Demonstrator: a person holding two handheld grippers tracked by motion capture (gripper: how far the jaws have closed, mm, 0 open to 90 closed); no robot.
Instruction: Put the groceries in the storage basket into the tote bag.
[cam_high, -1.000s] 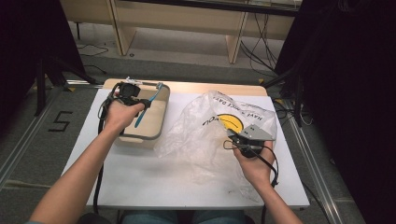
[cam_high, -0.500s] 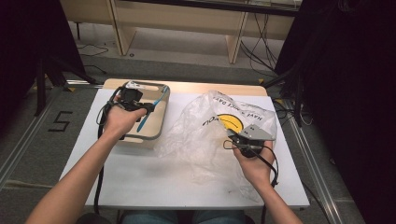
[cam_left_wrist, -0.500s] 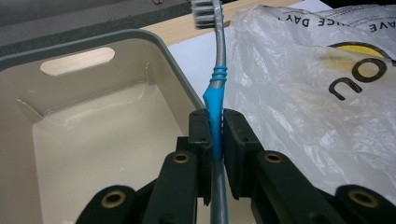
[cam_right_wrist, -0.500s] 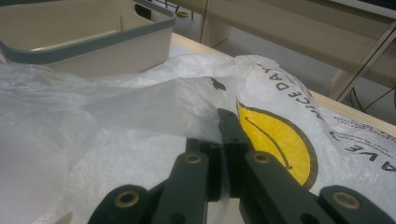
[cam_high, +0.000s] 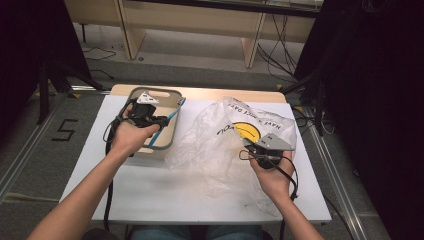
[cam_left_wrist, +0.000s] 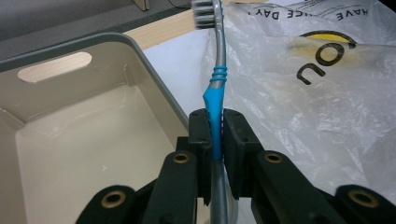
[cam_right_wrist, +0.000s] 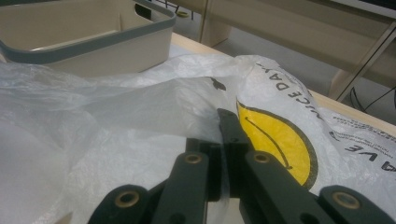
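At the centre left of the high view, the left tongs (cam_left_wrist: 215, 140) are clenched on a blue toothbrush (cam_left_wrist: 215, 88), held above the right rim of the beige bin (cam_high: 172, 131). At the centre right, the right tongs (cam_right_wrist: 223, 140) pinch the clear plastic bag (cam_high: 225, 135) spread on the white counter (cam_high: 165, 190).

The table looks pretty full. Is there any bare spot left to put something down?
Yes. The near strip of the table, between the two forearms and in front of the bin, is bare, as is the far left corner beside the bin. The bin's inside looks empty too. The right half is crowded: the bag sprawls over it.
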